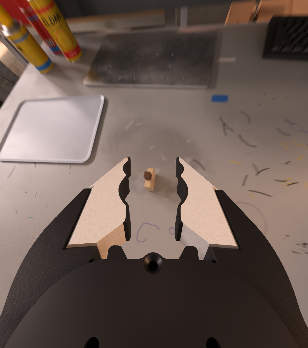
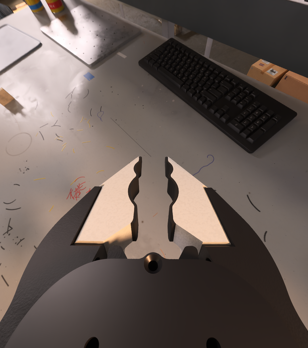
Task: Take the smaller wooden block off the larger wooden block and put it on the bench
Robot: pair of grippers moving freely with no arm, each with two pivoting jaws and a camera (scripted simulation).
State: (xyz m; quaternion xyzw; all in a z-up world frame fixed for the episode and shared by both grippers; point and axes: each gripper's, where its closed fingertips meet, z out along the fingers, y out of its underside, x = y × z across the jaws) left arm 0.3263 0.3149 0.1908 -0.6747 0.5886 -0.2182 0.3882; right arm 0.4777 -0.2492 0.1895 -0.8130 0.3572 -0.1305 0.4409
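Nearest in each wrist view are the grippers themselves. Left gripper (image 1: 153, 160) hangs above the bench (image 1: 149, 131) with its jaws spread wide and empty, and the blocks sit framed in the gap, farther down. Right gripper (image 2: 153, 160) is also parted and empty, over scribbled bench surface, well apart from the blocks and nearer the keyboard (image 2: 217, 92).

A tray (image 1: 8, 150) lies to the left and a perforated plate (image 1: 149, 84) behind, both clear of the work.

On the bench stands the big block (image 1: 150, 183), pale wood. On its top, at the far end, sits the small block (image 1: 147, 175), dark wood and still stacked.

It is probably light, stiff and not fragile, but tiny, so it could squirt out or tip. Pinching its two side faces with the fingertips, above the big block's top, looks best; a low grip may drag the big block along.
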